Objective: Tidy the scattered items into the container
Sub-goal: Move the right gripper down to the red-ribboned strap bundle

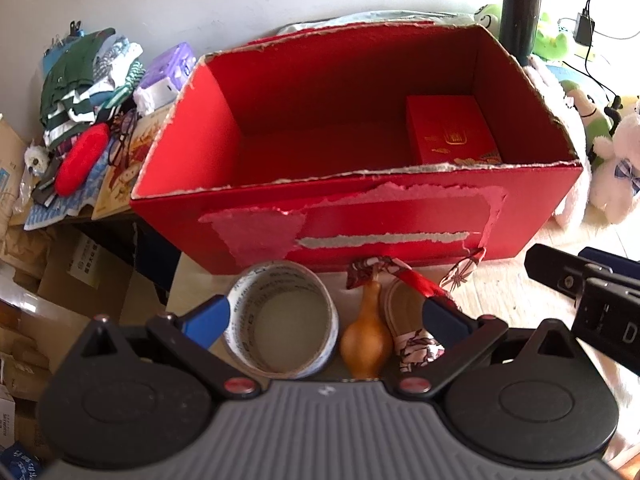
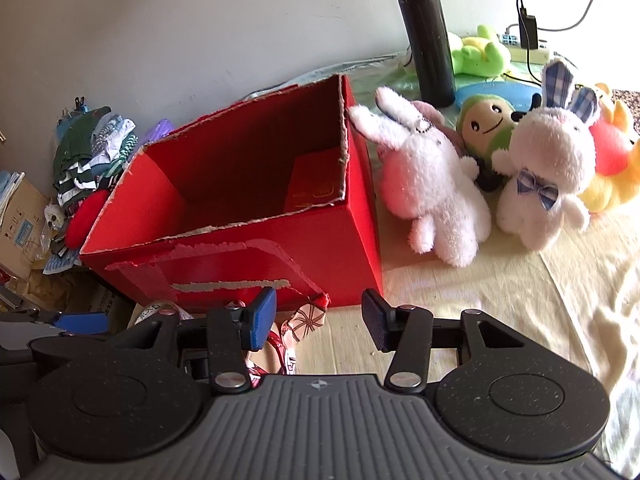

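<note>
An open red cardboard box (image 1: 400,216) with torn rims stands on the bed, and a small red packet (image 1: 452,128) lies in its right end. In front of it lie a tape roll (image 1: 280,320), a wooden gourd (image 1: 366,340) and a flower-patterned slipper with a red ribbon (image 1: 412,344). My left gripper (image 1: 326,318) is open wide, its blue fingers either side of these three. My right gripper (image 2: 318,320) hangs open before the box's (image 2: 240,256) front right corner with nothing gripped; patterned fabric (image 2: 306,322) lies below it.
Right of the box sit a pink-white rabbit (image 2: 432,188), a white rabbit with a blue bow (image 2: 548,176), a green-hooded doll (image 2: 486,120), a green frog (image 2: 480,54), a yellow plush (image 2: 612,168) and a black flask (image 2: 430,40). Folded clothes (image 1: 88,80) and cartons are stacked left.
</note>
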The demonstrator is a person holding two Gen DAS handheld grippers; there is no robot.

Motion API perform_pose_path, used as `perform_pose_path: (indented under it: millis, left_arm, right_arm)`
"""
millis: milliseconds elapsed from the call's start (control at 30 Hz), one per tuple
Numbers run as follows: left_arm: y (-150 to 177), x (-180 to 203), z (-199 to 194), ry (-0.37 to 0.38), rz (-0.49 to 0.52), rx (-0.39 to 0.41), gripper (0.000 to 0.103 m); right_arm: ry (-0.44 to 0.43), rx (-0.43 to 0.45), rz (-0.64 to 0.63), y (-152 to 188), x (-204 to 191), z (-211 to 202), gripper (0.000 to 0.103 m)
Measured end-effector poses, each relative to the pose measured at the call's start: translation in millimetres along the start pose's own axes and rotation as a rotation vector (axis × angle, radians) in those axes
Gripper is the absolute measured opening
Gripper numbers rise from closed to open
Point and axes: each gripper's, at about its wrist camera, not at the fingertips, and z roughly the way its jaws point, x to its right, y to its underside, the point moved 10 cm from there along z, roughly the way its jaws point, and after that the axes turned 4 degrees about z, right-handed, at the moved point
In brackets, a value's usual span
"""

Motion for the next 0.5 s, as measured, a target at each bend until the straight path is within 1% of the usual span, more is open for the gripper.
perform_pose_path:
  millis: [100, 500]
  left_arm:
    - [0, -1, 2, -0.007, 0.007, -0.004, 0.102]
    - [2, -1, 14, 0.006, 0.016, -0.034, 0.102]
  right_arm:
    - [-0.002, -0.011, 0.010, 1, 1, 3, 0.051]
    - [0.009, -0.062, 0.037, 9, 9, 18, 0.051]
